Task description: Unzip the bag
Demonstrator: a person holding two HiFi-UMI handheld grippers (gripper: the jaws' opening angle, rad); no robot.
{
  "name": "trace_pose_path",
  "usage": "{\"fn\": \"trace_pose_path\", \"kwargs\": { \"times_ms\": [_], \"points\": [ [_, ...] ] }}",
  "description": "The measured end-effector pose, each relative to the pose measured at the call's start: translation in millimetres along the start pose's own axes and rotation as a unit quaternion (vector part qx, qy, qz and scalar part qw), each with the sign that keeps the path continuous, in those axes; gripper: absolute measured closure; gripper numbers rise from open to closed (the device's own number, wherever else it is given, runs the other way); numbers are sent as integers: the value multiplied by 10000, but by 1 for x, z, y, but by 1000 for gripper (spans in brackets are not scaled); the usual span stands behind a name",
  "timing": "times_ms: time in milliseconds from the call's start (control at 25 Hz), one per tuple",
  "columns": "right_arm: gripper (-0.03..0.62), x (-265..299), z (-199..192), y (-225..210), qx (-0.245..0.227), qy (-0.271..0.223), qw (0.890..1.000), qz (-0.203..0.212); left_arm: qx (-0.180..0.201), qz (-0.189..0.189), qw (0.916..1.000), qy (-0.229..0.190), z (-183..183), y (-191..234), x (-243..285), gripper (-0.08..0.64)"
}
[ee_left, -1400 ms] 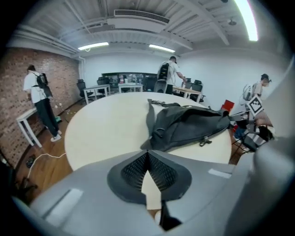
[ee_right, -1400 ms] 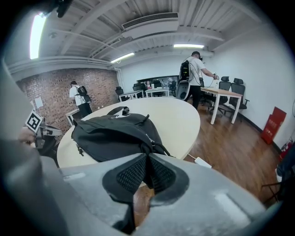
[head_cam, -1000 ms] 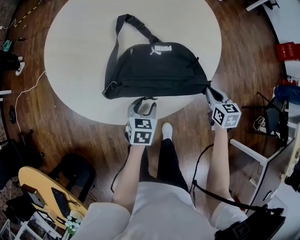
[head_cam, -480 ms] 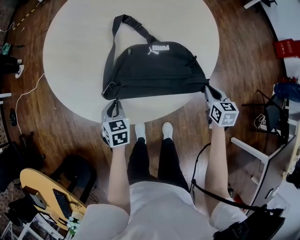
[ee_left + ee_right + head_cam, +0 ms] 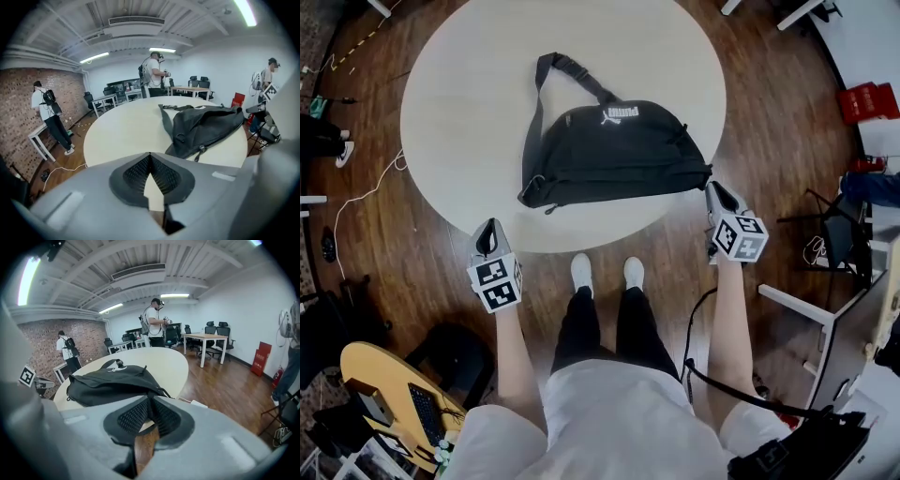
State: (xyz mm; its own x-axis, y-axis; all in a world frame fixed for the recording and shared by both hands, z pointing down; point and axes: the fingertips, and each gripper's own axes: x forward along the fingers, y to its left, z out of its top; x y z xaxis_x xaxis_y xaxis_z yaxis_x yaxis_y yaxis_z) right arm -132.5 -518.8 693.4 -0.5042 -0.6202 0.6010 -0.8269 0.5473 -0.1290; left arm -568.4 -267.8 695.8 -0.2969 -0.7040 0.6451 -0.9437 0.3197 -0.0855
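A black shoulder bag (image 5: 614,150) lies on the round pale table (image 5: 459,103), strap (image 5: 558,70) trailing to the far left. A zip pull (image 5: 549,208) dangles at its near left corner. My left gripper (image 5: 490,228) hangs off the table's near left edge, well clear of the bag (image 5: 206,129), shut and empty. At the bag's right end is my right gripper (image 5: 712,187). Its tips meet on the end strap, as the right gripper view (image 5: 149,398) shows. Its jaws have just been opening a little, with the strap still between them.
My legs and white shoes (image 5: 607,272) stand at the table's near edge. A yellow guitar (image 5: 384,384) lies on the floor at lower left, with a white frame (image 5: 806,305) at right. Other people stand at desks (image 5: 154,70) beyond the table.
My left gripper went from open at the bag's near middle to shut, and swung left along the bag's edge and off the table. My right gripper stayed at the bag's right end.
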Motion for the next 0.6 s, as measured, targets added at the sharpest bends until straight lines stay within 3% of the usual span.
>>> {"fn": "trace_pose_path", "kwargs": {
  "times_ms": [160,320,440,600],
  "points": [
    [600,-64,14,46,-264,-461,9984,174,-104,-784,9954,-536,33,-61,-41,545],
    [600,-146,30,105,-580,-1174,9890,686,97,-1508,9813,-1196,72,-129,-104,545],
    [600,-200,30,145,-780,-1648,9755,1234,289,-1634,9691,-1825,95,-163,-163,545],
    [601,-292,22,171,-1052,-2450,9509,1574,315,-1562,9553,-2489,82,-208,-257,545]
  ]
}}
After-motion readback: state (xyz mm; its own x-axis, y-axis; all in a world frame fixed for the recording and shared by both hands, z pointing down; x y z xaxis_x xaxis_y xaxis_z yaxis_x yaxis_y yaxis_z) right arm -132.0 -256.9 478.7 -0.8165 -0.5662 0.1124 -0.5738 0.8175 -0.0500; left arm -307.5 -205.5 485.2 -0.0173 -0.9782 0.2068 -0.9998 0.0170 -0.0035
